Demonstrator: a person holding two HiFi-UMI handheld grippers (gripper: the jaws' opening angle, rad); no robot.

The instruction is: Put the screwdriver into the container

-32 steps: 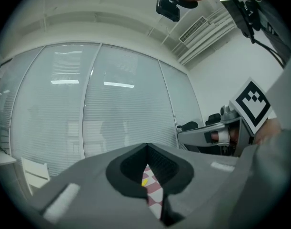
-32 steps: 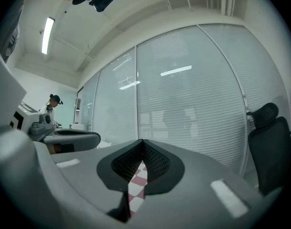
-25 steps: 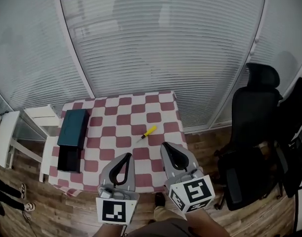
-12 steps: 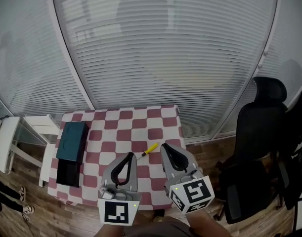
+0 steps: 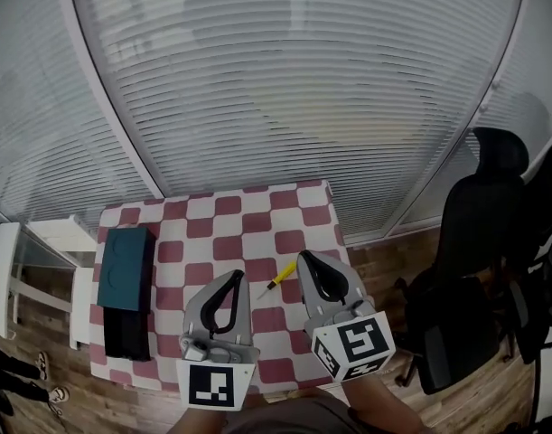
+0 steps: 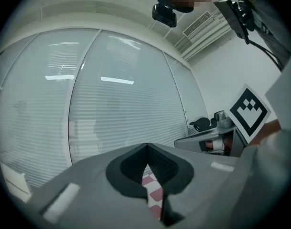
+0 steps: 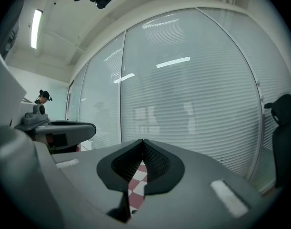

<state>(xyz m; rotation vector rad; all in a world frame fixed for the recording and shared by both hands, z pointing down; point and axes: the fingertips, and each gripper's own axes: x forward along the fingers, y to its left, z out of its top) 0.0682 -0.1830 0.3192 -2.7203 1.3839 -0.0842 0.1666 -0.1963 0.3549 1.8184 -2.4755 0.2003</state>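
Observation:
A small yellow-handled screwdriver (image 5: 277, 277) lies on the red-and-white checked table (image 5: 257, 220), near its middle right. At the table's left edge sits the container: a teal lid part (image 5: 124, 256) with a black open box (image 5: 126, 333) in front of it. My left gripper (image 5: 236, 277) is held over the table's near half, shut and empty, its tip just left of the screwdriver. Just right of the screwdriver, my right gripper (image 5: 305, 259) is also shut and empty. In both gripper views the jaws meet, left gripper (image 6: 146, 148) and right gripper (image 7: 143, 142), with only a sliver of checked cloth showing between them.
Glass walls with white blinds (image 5: 285, 89) stand right behind the table. A black office chair (image 5: 479, 242) is on the wooden floor to the right. White furniture (image 5: 23, 260) stands left of the table.
The view has moved closer over the table. Both grippers now reach further over it, one on each side of the screwdriver. Nothing on the table has moved.

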